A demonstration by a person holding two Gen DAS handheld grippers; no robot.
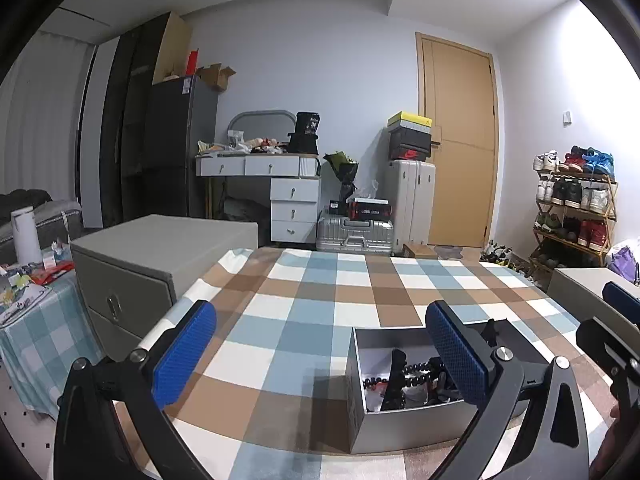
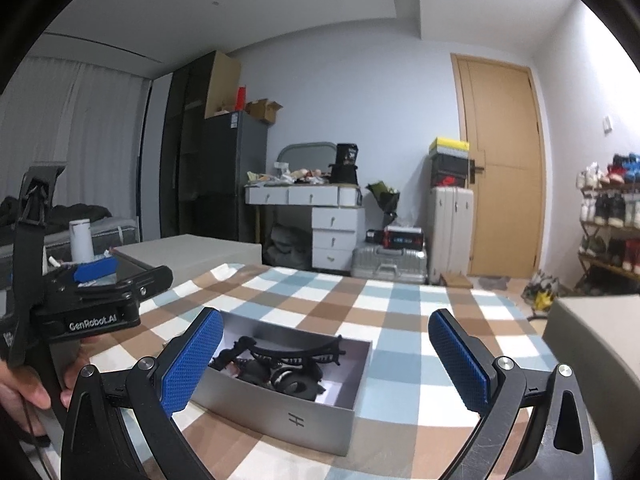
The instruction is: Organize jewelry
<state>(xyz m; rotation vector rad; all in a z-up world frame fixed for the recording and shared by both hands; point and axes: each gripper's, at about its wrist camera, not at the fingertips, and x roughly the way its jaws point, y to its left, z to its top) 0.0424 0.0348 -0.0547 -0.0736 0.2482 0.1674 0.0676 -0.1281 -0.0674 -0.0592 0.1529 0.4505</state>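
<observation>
A silver open box (image 1: 400, 428) sits on the checkered tablecloth (image 1: 320, 300) and holds dark jewelry: a beaded bracelet (image 1: 412, 372) and black hair clips. In the right wrist view the box (image 2: 280, 404) shows black clips and rings (image 2: 280, 364) inside. My left gripper (image 1: 320, 354) is open and empty, above the cloth, its right finger over the box's right side. My right gripper (image 2: 326, 364) is open and empty, straddling the box from the near side. The left gripper's body (image 2: 92, 300) shows at the left of the right wrist view.
Grey drawer cabinets stand at the table's left (image 1: 160, 264) and right (image 2: 596, 344). Behind are a white desk (image 1: 276, 184), suitcases (image 1: 412, 200), a wooden door (image 1: 460, 140) and a shoe rack (image 1: 572, 208). A cluttered side table (image 1: 32, 296) is at far left.
</observation>
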